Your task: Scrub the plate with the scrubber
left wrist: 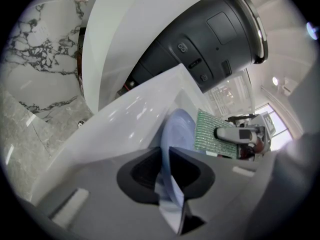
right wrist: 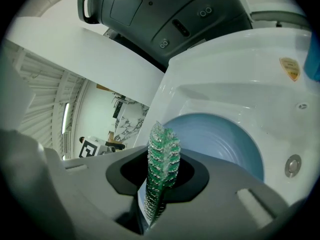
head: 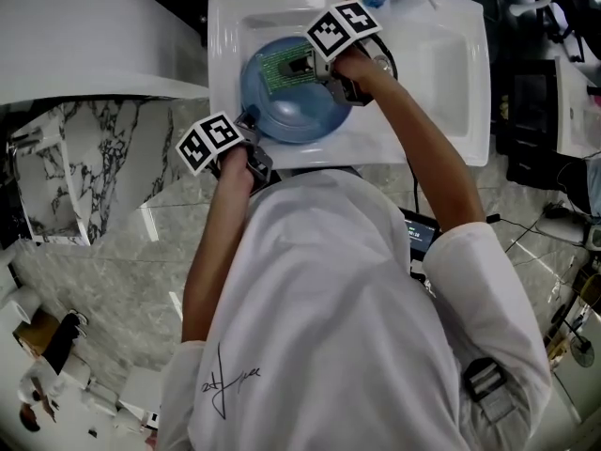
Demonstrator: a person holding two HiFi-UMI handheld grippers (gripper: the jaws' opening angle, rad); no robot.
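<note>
Forearms (head: 214,242) outstretched; left gripper (head: 250,119), right gripper (head: 300,65) pitched downward

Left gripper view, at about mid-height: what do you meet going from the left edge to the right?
marble surface → white sink rim → blue plate → green scrubber → right gripper

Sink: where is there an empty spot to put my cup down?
The right half of the sink is bare, between the plate and the right rim. The left half is crowded: the left gripper holds the plate's edge and the right gripper holds the scrubber over it.
</note>
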